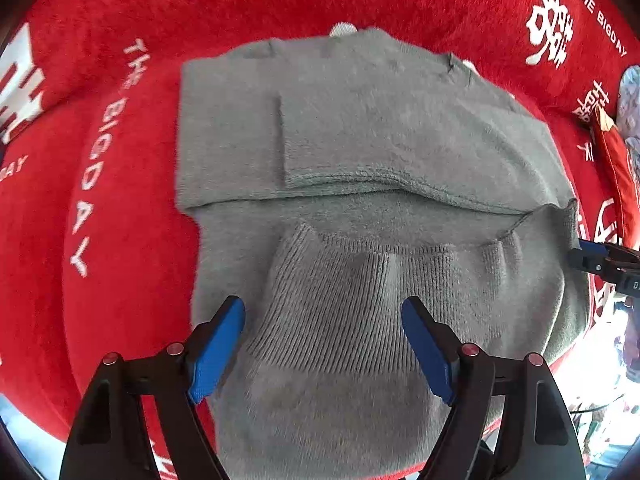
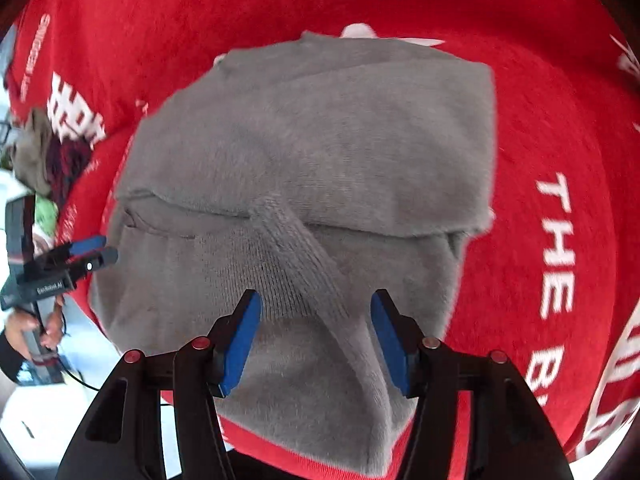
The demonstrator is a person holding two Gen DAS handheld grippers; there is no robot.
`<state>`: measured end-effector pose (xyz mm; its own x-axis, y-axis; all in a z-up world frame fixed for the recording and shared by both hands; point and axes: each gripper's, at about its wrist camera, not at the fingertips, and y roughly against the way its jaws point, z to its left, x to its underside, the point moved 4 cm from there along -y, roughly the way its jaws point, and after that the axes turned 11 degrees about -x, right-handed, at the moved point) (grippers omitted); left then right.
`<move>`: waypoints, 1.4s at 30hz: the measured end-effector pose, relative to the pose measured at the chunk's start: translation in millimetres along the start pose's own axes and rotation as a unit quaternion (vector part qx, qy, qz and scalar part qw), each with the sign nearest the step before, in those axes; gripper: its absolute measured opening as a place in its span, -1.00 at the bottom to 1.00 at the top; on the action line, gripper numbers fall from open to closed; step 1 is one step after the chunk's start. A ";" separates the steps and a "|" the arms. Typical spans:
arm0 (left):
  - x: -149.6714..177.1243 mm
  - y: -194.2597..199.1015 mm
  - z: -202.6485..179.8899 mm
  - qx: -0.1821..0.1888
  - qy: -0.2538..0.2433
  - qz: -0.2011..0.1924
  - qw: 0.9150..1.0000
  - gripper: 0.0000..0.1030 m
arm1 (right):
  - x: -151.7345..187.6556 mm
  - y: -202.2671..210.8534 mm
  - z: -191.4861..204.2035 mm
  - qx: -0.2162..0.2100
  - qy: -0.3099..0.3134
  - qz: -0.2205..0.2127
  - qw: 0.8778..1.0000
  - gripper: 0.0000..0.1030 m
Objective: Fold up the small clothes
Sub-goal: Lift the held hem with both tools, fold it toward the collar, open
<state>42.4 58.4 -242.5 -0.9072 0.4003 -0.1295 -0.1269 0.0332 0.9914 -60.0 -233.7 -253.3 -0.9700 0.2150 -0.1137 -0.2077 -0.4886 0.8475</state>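
two blue-padded tools hung over one grey sweater (image 1: 360, 168) that lay partly folded on a red blanket (image 1: 132, 240) printed with white lettering. in the left wrist view, the left tool (image 1: 323, 344) pointed steeply down with its jaws spread wide and nothing pinched, its pads standing either side of the garment's ribbed band (image 1: 344, 304). a folded grey panel lay across the upper part of the sweater. the tip of the right tool (image 1: 600, 258) showed at the sweater's right edge.

in the right wrist view, the right tool (image 2: 316, 332) also stood with its jaws apart, gripping nothing, above the near part of the sweater (image 2: 320, 140). a ribbed strip of grey knit (image 2: 304, 264) ran diagonally between its pads, which did not press on it. the left tool (image 2: 94, 252) appeared at the garment's left edge, held by a person's hand (image 2: 48, 320). a heap of other clothes (image 2: 40, 156) lay at the far left, beyond the blanket (image 2: 540, 120).
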 end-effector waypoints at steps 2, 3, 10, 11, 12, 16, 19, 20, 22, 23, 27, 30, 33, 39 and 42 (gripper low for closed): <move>0.2 -5.5 -0.7 0.000 -0.009 0.006 1.000 -0.36 | -0.7 -7.0 1.0 0.010 0.005 0.009 1.000 -0.13; 1.4 -7.1 -1.0 0.004 -0.014 0.010 1.000 -0.79 | -0.5 -8.2 1.7 0.011 0.006 0.011 1.000 -0.39; 10.2 50.0 14.6 0.042 0.011 -0.060 0.997 -0.80 | 3.0 37.0 19.4 0.014 0.028 -0.034 0.999 -0.88; 8.7 63.0 16.1 0.041 0.011 -0.074 0.996 -0.80 | 1.7 48.0 23.6 0.013 0.034 -0.044 0.998 -0.88; 5.1 76.8 17.0 0.042 0.011 -0.091 0.995 -0.80 | -0.6 57.2 27.8 0.014 0.041 -0.053 0.998 -0.88; -23.3 113.0 18.5 0.043 0.016 -0.143 0.989 -0.80 | -26.6 92.3 42.7 0.016 0.064 -0.095 0.993 -0.88; -61.1 123.7 21.2 0.034 0.016 -0.174 0.984 -0.80 | -61.2 107.5 43.8 0.017 0.071 -0.122 0.990 -0.88; -73.1 123.4 21.0 0.029 0.013 -0.183 0.983 -0.80 | -77.5 108.9 40.6 0.019 0.072 -0.129 0.989 -0.88; -96.7 118.8 23.6 0.022 0.017 -0.192 0.981 -0.80 | -100.4 106.2 38.0 0.019 0.074 -0.136 0.988 -0.88; -110.5 113.0 23.4 0.018 0.020 -0.196 0.980 -0.80 | -114.4 102.1 34.3 0.023 0.076 -0.138 0.987 -0.88; -151.9 77.7 19.6 -0.010 0.029 -0.189 0.982 -0.80 | -156.1 71.9 16.5 0.032 0.071 -0.129 0.989 -0.88; -170.1 37.2 18.3 -0.030 0.045 -0.160 0.986 -0.80 | -174.1 42.1 -4.9 0.025 0.043 -0.108 0.993 -0.88; -178.4 4.1 17.9 -0.043 0.058 -0.135 0.988 -0.80 | -183.2 11.9 -27.7 0.017 0.014 -0.084 0.996 -0.88; -182.0 -44.5 29.4 -0.127 0.082 -0.088 0.985 -0.65 | -187.1 -16.3 -54.0 0.018 -0.013 -0.058 0.998 -0.87; -181.5 -42.2 47.0 -0.180 0.112 -0.087 0.974 0.22 | -189.9 -9.7 -66.8 0.043 -0.037 -0.068 0.996 -0.75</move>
<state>231.2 27.4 -259.9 -0.9193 0.2066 -0.3351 -0.3813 -0.2562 0.8882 117.8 -326.3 -274.6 -0.9209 0.3382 -0.1938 -0.3212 -0.3768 0.8688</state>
